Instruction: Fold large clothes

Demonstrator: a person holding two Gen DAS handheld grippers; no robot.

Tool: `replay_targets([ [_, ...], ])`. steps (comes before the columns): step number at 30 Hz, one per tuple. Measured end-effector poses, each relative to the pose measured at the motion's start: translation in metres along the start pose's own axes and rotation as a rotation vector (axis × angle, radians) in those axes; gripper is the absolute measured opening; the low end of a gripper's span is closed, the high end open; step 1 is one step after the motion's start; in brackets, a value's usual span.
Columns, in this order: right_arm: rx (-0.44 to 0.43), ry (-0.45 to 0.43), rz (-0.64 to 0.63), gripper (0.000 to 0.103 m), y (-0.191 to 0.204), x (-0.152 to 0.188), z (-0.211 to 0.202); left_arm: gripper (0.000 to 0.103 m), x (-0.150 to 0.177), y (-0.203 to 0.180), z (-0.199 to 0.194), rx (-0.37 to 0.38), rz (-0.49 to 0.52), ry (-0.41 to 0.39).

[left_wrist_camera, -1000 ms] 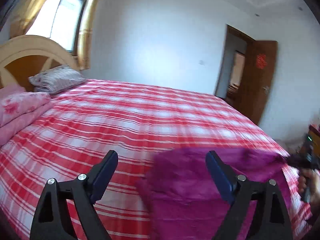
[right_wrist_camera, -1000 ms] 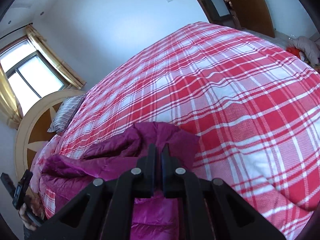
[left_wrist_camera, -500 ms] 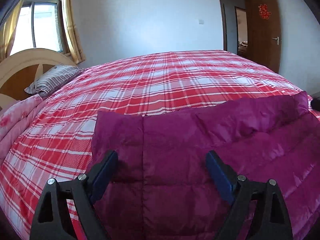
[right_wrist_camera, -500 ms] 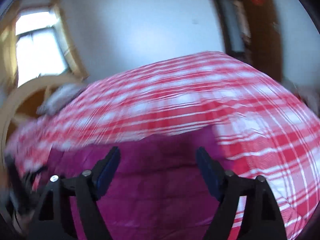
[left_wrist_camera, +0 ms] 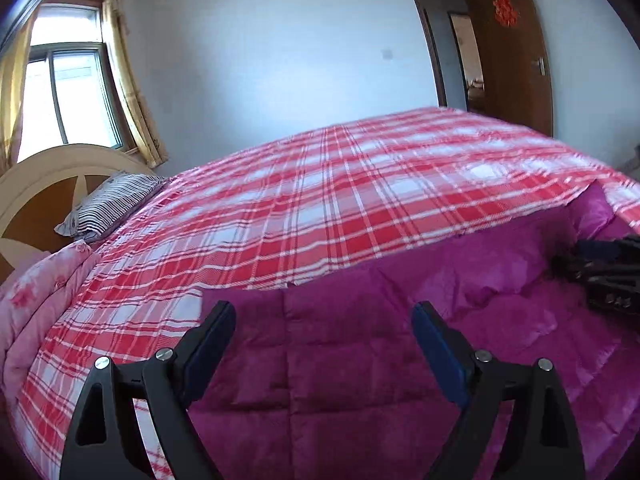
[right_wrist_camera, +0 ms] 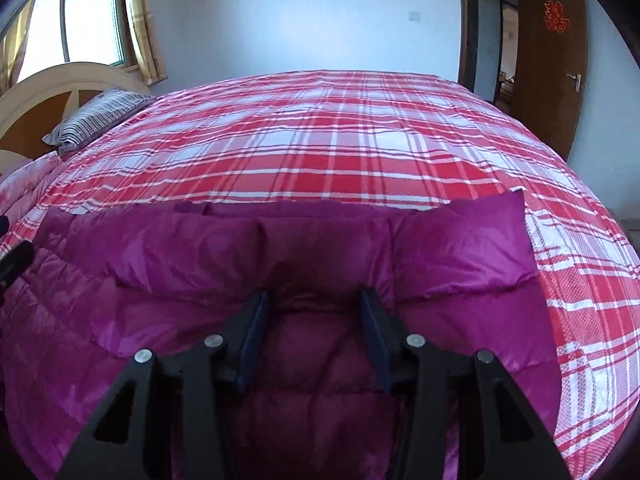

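A magenta quilted down jacket (left_wrist_camera: 360,360) (right_wrist_camera: 200,280) lies spread flat on the near part of the red plaid bed (left_wrist_camera: 340,200) (right_wrist_camera: 340,140). My left gripper (left_wrist_camera: 322,314) hovers just over the jacket's left part, open wide, with nothing pinched. The right gripper (right_wrist_camera: 313,300) points down at a puffy fold of the jacket. Its jaws stand half apart and are closing, with fabric below and between them but no pad pressing on it. Each gripper also shows in the other's view: the right gripper (left_wrist_camera: 608,276) at the right edge, the left gripper (right_wrist_camera: 14,260) at the left edge.
A striped pillow (left_wrist_camera: 108,204) (right_wrist_camera: 96,120) and a folded pink quilt (left_wrist_camera: 36,300) lie by the wooden headboard (left_wrist_camera: 48,172) on the left. A window with yellow curtains (left_wrist_camera: 68,92) is beyond it. A brown door (right_wrist_camera: 552,60) stands ajar at the back right.
The right gripper, shut on the bunched jacket a second ago, has let it go and opened. The jacket now lies spread flat. Both grippers have sunk closer to it.
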State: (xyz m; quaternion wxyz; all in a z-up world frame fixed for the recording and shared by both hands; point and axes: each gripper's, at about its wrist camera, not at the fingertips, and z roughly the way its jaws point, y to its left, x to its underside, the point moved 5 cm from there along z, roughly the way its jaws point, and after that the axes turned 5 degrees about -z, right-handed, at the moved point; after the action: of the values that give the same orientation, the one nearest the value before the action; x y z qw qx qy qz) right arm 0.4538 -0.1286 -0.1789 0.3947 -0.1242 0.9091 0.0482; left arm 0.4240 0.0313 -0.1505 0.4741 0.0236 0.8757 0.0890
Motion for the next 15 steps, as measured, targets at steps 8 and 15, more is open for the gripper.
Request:
replay_targets([
  [8, -0.015, 0.019, 0.057, 0.053, -0.005, -0.001, 0.013, 0.09, 0.013, 0.013, 0.045, -0.007, -0.074, 0.124],
  [15, -0.034, 0.029, 0.093, 0.053, -0.01, 0.002, 0.018, 0.09, 0.021, 0.015, 0.058, 0.013, -0.107, 0.163],
])
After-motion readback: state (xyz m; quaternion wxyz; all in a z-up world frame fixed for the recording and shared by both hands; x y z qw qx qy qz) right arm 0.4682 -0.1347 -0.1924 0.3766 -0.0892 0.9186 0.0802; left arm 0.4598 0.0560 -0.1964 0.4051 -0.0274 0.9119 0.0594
